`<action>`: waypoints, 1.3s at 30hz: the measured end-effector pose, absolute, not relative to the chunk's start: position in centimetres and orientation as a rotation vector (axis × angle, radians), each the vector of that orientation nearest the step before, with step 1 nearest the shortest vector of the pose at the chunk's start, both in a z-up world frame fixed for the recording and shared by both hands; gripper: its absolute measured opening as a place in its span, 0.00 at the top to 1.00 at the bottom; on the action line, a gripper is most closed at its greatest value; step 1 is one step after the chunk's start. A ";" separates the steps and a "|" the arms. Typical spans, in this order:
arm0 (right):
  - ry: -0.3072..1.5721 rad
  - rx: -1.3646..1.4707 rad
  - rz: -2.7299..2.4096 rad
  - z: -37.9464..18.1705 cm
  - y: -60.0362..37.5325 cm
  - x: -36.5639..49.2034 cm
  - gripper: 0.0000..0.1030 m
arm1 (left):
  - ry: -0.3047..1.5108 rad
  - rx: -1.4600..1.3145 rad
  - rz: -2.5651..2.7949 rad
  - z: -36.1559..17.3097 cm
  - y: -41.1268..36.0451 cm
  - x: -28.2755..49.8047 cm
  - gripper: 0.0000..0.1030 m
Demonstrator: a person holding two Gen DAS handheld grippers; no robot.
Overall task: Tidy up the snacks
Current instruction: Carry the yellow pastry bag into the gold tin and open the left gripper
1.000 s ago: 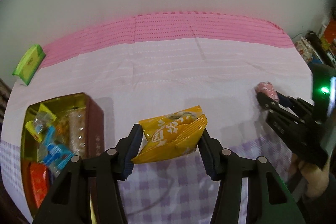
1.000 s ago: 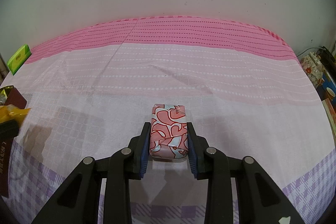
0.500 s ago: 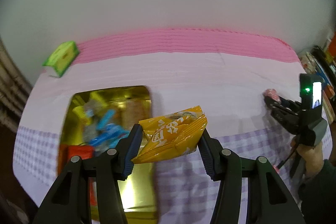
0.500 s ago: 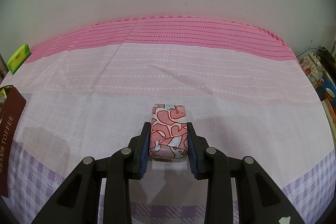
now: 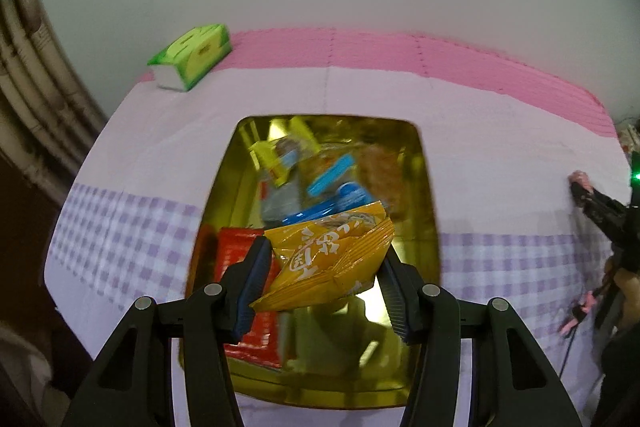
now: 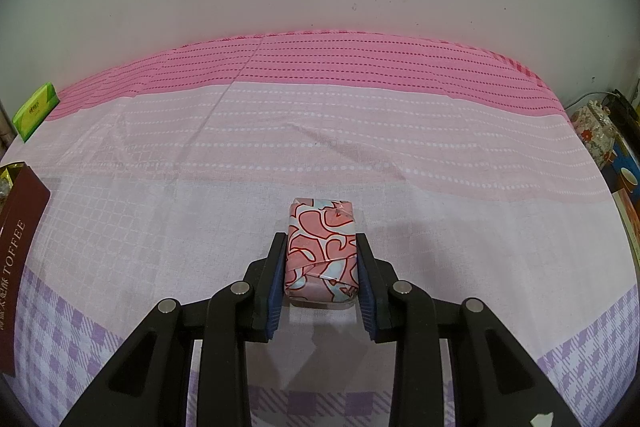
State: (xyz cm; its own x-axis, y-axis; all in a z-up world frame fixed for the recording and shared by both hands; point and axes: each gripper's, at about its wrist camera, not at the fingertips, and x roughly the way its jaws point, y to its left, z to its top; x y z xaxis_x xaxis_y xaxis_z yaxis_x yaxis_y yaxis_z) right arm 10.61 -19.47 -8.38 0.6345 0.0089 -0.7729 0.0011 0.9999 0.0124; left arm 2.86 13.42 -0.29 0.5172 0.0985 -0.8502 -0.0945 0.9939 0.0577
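My left gripper is shut on a yellow snack packet and holds it above the open gold tin. The tin holds several snacks, among them a red packet and blue wrappers. My right gripper is shut on a pink patterned packet low over the cloth. The right gripper also shows at the right edge of the left wrist view. The tin's dark red side marked TOFFEE is at the left edge of the right wrist view.
A green tissue pack lies at the far left of the table by the wall, also in the right wrist view. The pink and purple tablecloth covers the table. Cluttered items stand past the right edge.
My left gripper has swung left with the yellow packet, from over the cloth to above the tin. The right gripper with the pink packet has stayed still.
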 end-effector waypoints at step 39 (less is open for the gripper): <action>0.884 0.012 0.003 -8.5 -19.7 10.6 0.69 | 1.146 0.116 0.108 -6.0 12.8 3.6 0.46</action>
